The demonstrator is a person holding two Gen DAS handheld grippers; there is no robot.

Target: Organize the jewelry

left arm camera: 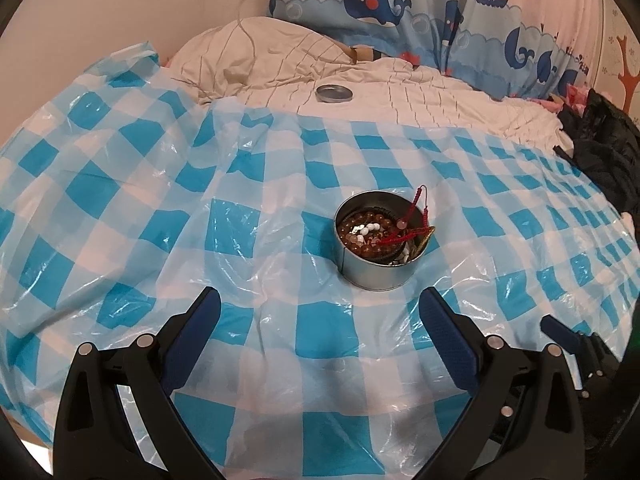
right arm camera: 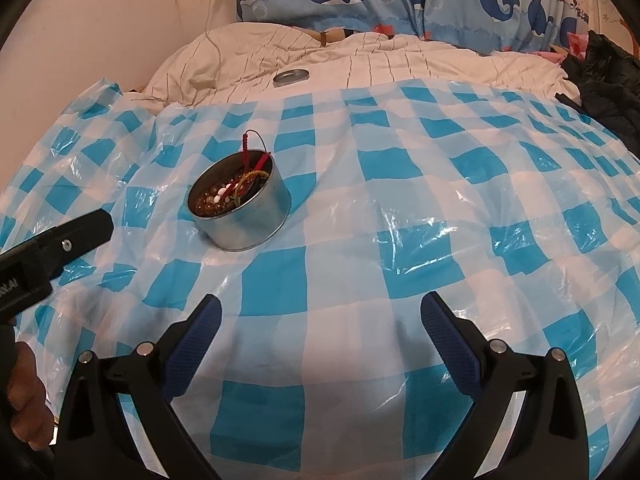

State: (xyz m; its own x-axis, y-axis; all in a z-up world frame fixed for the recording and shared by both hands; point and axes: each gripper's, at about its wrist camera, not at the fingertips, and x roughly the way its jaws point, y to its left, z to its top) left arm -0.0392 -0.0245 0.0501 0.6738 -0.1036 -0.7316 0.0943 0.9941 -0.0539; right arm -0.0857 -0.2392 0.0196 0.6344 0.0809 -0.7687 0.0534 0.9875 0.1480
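A round metal tin (left arm camera: 378, 268) stands on the blue-and-white checked plastic sheet (left arm camera: 200, 240). It holds brown bead bracelets (left arm camera: 360, 230), white beads and a red cord (left arm camera: 416, 208) that sticks up over the rim. The tin also shows in the right wrist view (right arm camera: 244, 226), left of centre. Its round metal lid (left arm camera: 334, 93) lies far back on the striped bedding, also in the right wrist view (right arm camera: 291, 76). My left gripper (left arm camera: 320, 304) is open and empty, just short of the tin. My right gripper (right arm camera: 320, 312) is open and empty, to the tin's right and nearer.
The sheet covers a bed with a rumpled striped duvet (left arm camera: 280, 60). A whale-print curtain (left arm camera: 400, 0) hangs behind. A black garment (left arm camera: 608, 152) lies at the right edge. A cable (right arm camera: 212, 36) runs down the wall at the back left.
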